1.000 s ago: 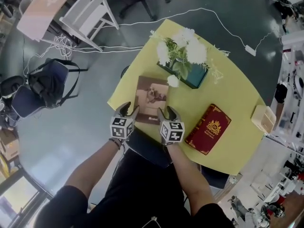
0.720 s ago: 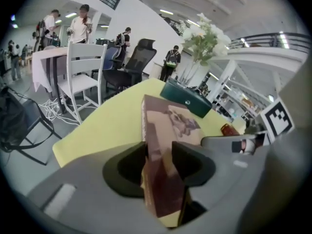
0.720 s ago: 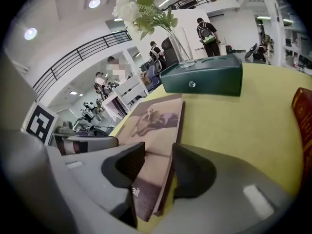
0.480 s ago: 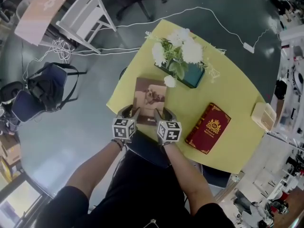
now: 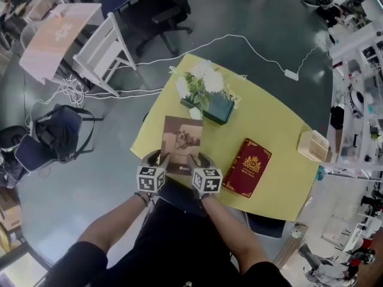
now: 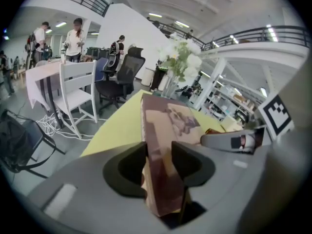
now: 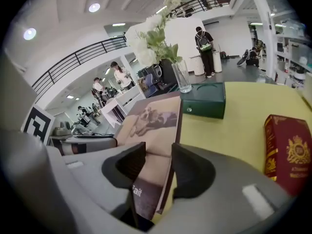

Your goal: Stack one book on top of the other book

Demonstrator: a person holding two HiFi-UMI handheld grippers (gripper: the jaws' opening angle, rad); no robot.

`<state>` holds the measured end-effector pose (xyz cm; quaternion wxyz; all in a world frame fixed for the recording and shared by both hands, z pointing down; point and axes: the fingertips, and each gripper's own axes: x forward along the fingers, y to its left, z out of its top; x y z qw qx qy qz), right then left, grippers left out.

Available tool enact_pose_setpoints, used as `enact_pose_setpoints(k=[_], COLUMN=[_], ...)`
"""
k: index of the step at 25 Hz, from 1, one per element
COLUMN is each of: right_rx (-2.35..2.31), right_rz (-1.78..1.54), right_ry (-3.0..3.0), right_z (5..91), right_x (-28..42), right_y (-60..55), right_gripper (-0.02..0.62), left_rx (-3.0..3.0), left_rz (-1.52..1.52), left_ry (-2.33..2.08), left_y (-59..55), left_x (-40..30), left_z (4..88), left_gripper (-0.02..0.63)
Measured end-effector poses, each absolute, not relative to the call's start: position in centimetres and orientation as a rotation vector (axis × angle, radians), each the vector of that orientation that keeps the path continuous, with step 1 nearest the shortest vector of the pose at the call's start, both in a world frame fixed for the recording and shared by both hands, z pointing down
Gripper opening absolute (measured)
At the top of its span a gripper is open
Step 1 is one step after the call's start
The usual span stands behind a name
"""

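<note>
- A person stands at the near edge of a round yellow table (image 5: 281, 124), seen from above, with a two-jaw gripper in each hand.
- The left gripper (image 5: 157, 157) clamps the near left corner of a brown book (image 5: 182, 148) with a sepia cover picture.
- In the left gripper view, the jaws of the left gripper (image 6: 161, 160) sit at a medium width, pressed on either face of the brown book (image 6: 168, 126). They have just been closing onto it.
- The right gripper (image 5: 198, 159) clamps the near right corner of the same book.
- In the right gripper view, the jaws of the right gripper (image 7: 158, 172) hold the brown book (image 7: 151, 121) the same way. They too have just been closing onto it.
- The book's near edge is raised off the table. Whether its far edge touches the table cannot be told.
- A red book (image 5: 247, 167) with a gold crest lies flat on the table, just right of the right gripper and apart from the brown book.
- Beyond the brown book stands a dark green box (image 5: 218, 107), with white flowers (image 5: 200, 84) above it.
- A small pale box (image 5: 313, 146) sits at the table's right edge.
- On the floor to the far left are a white chair (image 5: 102, 52) and a dark backpack (image 5: 57, 133).
</note>
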<state>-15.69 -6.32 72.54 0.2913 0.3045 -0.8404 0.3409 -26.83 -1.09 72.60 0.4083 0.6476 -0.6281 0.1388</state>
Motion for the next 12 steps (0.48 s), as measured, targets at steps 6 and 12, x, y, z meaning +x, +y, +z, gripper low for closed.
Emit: enact_pose_setpoints(k=[6, 12], right_rx=[0.955, 1.028], right_rz=[0.879, 0.900], right_ry=[-2.293, -2.327], right_z=[65.5, 60.4], right_x=[-11.8, -6.2], right_y=[-7.8, -6.7], right_gripper=[0.167, 0.164], left_rx=[1.767, 1.806], left_rz=[0.327, 0.270], left_ry=[-1.579, -1.547], left_y=[-3.6, -2.9], left_x=[-23.3, -18.0], left_z=[66.1, 61.1], left_gripper=[0.179, 0.179])
